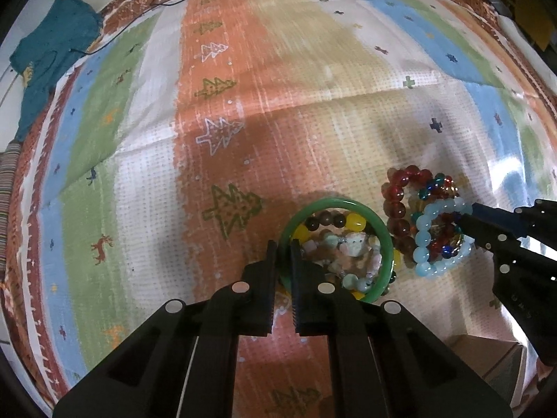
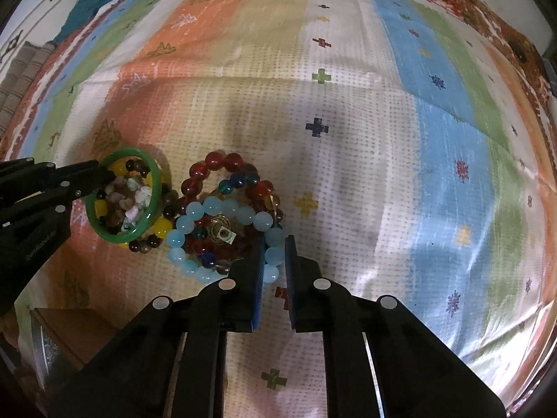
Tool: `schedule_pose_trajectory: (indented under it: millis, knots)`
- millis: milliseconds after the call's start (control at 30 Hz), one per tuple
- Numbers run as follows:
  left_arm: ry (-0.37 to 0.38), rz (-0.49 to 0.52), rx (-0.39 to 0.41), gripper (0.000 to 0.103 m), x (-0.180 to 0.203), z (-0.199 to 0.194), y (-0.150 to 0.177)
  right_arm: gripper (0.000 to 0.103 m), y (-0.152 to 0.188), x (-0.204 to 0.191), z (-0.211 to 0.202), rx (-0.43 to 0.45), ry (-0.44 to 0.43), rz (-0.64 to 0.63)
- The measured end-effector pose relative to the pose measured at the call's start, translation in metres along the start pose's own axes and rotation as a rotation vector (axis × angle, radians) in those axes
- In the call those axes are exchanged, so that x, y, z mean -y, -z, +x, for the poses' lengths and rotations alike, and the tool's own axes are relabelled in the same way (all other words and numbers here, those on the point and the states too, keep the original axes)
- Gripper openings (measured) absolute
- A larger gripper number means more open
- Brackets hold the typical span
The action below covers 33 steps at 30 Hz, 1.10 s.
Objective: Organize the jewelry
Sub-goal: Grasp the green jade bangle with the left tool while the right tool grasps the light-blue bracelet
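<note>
Left gripper point(image 1: 284, 244) pinched the green bangle point(image 1: 348, 205) rim, right gripper point(image 2: 273, 240) clamped the pale blue bead bracelet point(image 2: 222, 207) — both near the striped cloth's point(image 2: 348, 104) front edge, open cloth beyond.

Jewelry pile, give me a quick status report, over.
Left gripper shut on green bangle. Right gripper shut on light blue bead bracelet. Red bead bracelet tangled beneath; both pieces still on the cloth.
</note>
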<state>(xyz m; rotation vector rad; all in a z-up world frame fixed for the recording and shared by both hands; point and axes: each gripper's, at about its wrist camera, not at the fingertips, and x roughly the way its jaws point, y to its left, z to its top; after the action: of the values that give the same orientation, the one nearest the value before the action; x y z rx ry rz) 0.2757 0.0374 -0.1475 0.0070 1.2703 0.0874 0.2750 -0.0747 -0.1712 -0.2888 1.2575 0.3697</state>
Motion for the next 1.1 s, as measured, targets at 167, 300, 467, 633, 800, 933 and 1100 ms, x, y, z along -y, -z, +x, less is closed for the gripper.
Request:
schedule_pose_trajectory:
  millis: [167,300,467,633,800,933,1100]
  knots:
    - [0.001,0.001,0.012,0.007,0.004,-0.006,0.001,0.012,0.001,0.001,0.000,0.009,-0.003,-0.007]
    - [0.000,-0.004,0.018,0.007,0.002,-0.011,0.002,0.012,0.003,-0.001,-0.008,0.028,-0.012,-0.014]
    - [0.011,-0.040,0.041,0.007,-0.005,-0.027,0.006,0.012,0.003,-0.006,-0.022,0.064,-0.019,-0.019]
    - [0.025,-0.064,0.081,0.007,-0.006,-0.048,0.008,0.012,0.003,-0.012,-0.041,0.116,-0.030,-0.031]
    - [0.026,-0.070,0.114,0.007,-0.008,-0.062,0.014,0.012,0.005,-0.018,-0.056,0.164,-0.010,-0.043]
    - [0.026,-0.080,0.134,0.007,-0.011,-0.072,0.017,0.012,0.009,-0.021,-0.071,0.211,-0.028,-0.040]
    - [0.038,-0.100,0.168,0.007,-0.012,-0.088,0.022,0.012,0.012,-0.022,-0.090,0.272,-0.035,-0.030]
